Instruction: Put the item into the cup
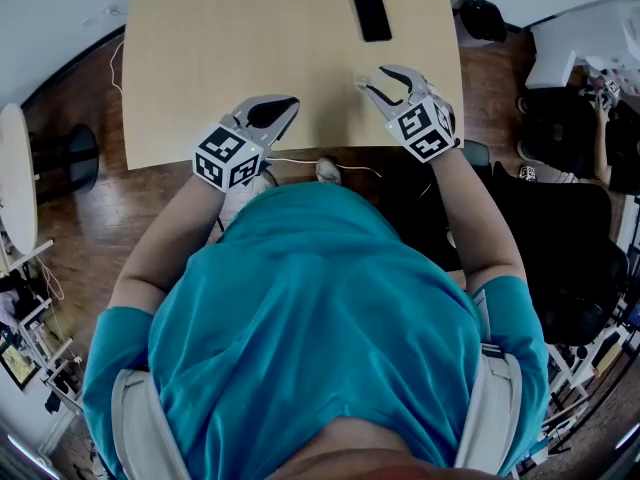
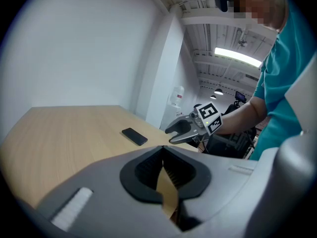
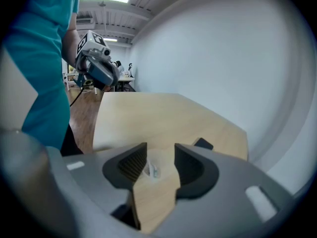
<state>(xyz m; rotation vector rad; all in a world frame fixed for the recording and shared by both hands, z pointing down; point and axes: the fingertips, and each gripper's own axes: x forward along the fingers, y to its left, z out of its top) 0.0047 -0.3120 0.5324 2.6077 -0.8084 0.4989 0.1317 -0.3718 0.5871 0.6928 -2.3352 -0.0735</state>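
1. Your right gripper point(image 3: 160, 151) has its jaws apart, with a small clear item point(image 3: 151, 170) on the table point(image 3: 148, 118) just ahead, between them.
2. Your left gripper point(image 2: 162, 151) is closed, empty and farther off.
3. No cup shows.

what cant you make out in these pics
- Small clear thing between the right gripper's open jaws: blurred and tiny in the right gripper view, so I can't tell whether it is the cup or the item.
- Phone: mostly hidden behind a jaw in that view.
- Table: its far end is cut off by the head view's top edge.
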